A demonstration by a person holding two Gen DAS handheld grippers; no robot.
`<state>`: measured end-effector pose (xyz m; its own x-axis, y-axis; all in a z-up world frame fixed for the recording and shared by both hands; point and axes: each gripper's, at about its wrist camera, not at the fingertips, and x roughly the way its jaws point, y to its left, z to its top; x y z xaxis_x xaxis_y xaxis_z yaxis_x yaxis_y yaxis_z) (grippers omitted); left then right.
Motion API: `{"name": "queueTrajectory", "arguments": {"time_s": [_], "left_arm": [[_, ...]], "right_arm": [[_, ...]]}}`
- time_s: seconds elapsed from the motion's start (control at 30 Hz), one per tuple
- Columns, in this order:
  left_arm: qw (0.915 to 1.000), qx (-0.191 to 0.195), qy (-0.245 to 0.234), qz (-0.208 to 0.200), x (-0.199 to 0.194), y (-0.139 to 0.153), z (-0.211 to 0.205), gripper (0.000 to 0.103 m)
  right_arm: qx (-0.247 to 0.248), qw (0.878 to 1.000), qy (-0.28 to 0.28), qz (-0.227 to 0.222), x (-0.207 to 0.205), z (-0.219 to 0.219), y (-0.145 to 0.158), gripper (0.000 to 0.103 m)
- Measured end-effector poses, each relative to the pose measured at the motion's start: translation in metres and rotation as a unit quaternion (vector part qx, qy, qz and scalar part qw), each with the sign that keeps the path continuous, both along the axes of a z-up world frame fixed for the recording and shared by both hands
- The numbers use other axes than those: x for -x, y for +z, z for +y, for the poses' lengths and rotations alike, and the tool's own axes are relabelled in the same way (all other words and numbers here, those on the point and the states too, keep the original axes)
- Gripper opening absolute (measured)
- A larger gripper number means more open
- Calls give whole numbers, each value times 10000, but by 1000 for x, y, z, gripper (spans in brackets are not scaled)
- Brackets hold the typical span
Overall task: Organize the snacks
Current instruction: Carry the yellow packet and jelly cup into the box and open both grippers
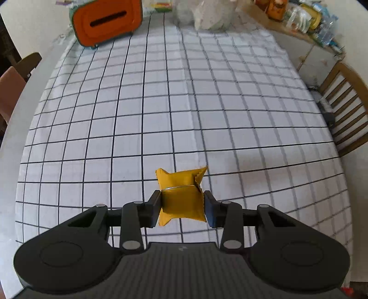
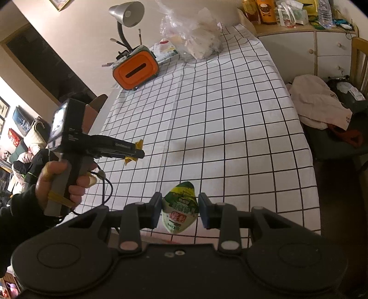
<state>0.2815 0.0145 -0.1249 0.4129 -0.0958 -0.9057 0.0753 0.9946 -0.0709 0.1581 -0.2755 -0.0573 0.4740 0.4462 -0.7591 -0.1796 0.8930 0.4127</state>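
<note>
My left gripper (image 1: 182, 204) is shut on a yellow snack packet (image 1: 181, 197) and holds it above the checked tablecloth (image 1: 184, 103). The same gripper (image 2: 135, 150) with the yellow packet (image 2: 138, 145) shows at the left of the right wrist view, held in a hand. My right gripper (image 2: 178, 210) is shut on a green and white snack packet (image 2: 180, 204), held above the table's near edge. An orange box with a slot (image 1: 108, 19) stands at the far left of the table; it also shows in the right wrist view (image 2: 135, 69).
A crumpled clear plastic bag (image 2: 195, 39) lies at the far end of the table, with a desk lamp (image 2: 126, 16) behind the orange box. A wooden chair (image 1: 345, 103) stands on the right. A cabinet with bottles (image 2: 310, 34) and clothes on a seat (image 2: 322, 105) are at the right.
</note>
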Motion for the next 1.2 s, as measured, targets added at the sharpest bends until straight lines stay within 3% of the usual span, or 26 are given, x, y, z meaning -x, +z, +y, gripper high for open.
{"name": "queueTrajectory", "arguments": {"time_s": [0.37, 0.67, 0.87, 1.2], "left_arm": [[9995, -11, -184, -272, 79, 55, 0, 38], [9984, -138, -464, -290, 142, 71, -17, 38], [9968, -238, -736, -211, 183, 63, -31, 38], [9943, -421, -944, 262, 217, 20, -52, 38]], "right_arm": [[61, 9993, 356, -65, 34, 5, 12, 33], [9, 9977, 682, -8, 63, 11, 8, 33], [43, 9960, 890, 106, 81, 19, -3, 33], [454, 9884, 1413, 328, 100, 54, -35, 33]]}}
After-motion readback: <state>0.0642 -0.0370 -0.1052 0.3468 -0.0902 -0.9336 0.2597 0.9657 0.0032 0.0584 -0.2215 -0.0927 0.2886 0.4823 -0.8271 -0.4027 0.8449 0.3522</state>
